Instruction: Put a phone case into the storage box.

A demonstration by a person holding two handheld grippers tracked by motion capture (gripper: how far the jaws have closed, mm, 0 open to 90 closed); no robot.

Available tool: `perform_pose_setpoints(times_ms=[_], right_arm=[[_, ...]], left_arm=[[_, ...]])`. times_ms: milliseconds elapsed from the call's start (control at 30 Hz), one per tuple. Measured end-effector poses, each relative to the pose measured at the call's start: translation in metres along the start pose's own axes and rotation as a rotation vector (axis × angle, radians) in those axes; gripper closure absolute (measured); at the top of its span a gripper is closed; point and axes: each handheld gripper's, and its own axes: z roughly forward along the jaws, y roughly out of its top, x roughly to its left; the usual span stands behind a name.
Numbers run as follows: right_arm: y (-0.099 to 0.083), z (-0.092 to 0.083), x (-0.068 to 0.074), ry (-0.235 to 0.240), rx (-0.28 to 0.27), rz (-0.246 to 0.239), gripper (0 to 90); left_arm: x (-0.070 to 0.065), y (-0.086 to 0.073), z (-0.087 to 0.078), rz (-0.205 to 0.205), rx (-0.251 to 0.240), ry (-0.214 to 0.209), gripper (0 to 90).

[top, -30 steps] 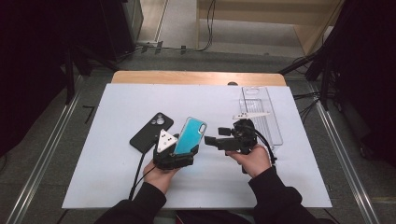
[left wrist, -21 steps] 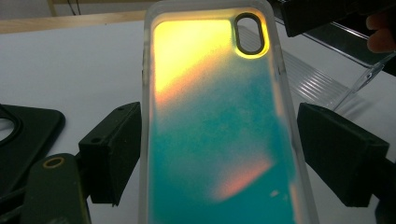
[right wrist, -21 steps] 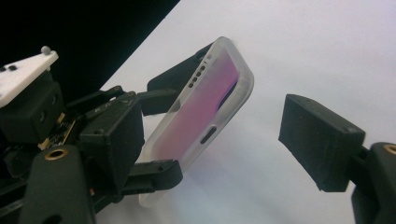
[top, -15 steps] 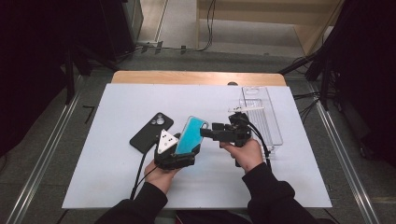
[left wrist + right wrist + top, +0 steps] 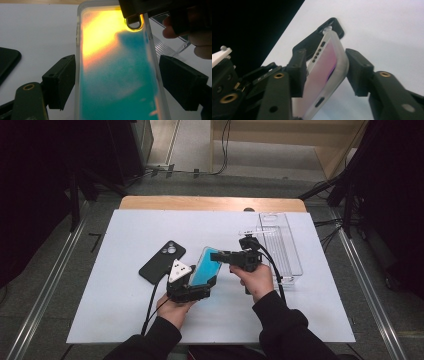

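This looks like a lab or a recording studio set up for filming hand work, not a home. A plain white table with a wooden edge stands on a grey floor, and metal rails run along the floor on both sides of it. Black stands and dark curtains or panels close in the left and right sides. Loose cables trail across the floor behind the table, near a pale wooden platform. The person at the table holds a handheld gripper with a cable in each hand, which suits a test or data-recording room.
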Motion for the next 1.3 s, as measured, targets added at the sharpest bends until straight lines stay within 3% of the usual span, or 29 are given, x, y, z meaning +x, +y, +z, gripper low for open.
perform_pose_setpoints(times_ms=[33, 67, 133, 333, 667, 800, 933, 1067, 1100, 1167, 1200, 1233, 1300], right_arm=[[0.0, 0.0, 0.0, -0.001, -0.001, 0.011, 60.0], [0.0, 0.0, 0.0, -0.001, -0.001, 0.011, 60.0], [0.002, 0.0, -0.003, 0.0, -0.01, 0.031, 72.0], [0.002, -0.001, -0.005, 0.019, -0.019, 0.069, 74.6], [0.005, -0.008, -0.002, 0.053, -0.021, 0.104, 76.2], [0.006, -0.009, 0.006, 0.046, -0.022, 0.073, 77.2], [0.007, -0.013, 0.006, 0.043, -0.027, 0.069, 77.4], [0.008, -0.016, 0.005, 0.023, -0.034, 0.044, 77.3], [0.008, -0.018, 0.006, 0.011, -0.036, 0.039, 77.3], [0.008, -0.019, 0.008, -0.017, -0.038, 0.003, 77.3], [0.008, -0.02, 0.009, -0.035, -0.038, -0.02, 77.3], [0.008, -0.02, 0.009, -0.035, -0.038, -0.02, 77.3], [0.007, -0.022, 0.013, -0.075, -0.039, -0.084, 77.3]], left_arm=[[0.0, 0.0, 0.0, 0.001, -0.002, 0.002, 17.1], [0.0, 0.0, 0.0, 0.001, -0.002, 0.002, 17.1], [-0.001, 0.0, -0.001, -0.002, -0.011, 0.006, 17.1], [-0.003, 0.0, -0.001, 0.023, -0.019, 0.018, 17.1], [-0.004, 0.003, -0.003, 0.023, -0.019, 0.0, 16.6], [-0.005, 0.003, -0.003, 0.03, -0.018, 0.005, 16.3], [-0.003, 0.005, -0.005, 0.01, -0.03, -0.037, 16.4], [0.0, 0.009, -0.006, -0.005, 0.006, -0.043, 16.3], [0.0, 0.013, -0.007, 0.005, 0.035, -0.038, 16.3], [0.001, 0.014, -0.007, 0.003, 0.044, -0.053, 16.4], [0.002, 0.016, -0.008, 0.006, 0.075, -0.095, 16.6], [0.002, 0.016, -0.008, 0.006, 0.075, -0.095, 16.7], [0.005, 0.02, -0.009, 0.01, 0.124, -0.121, 16.8]])
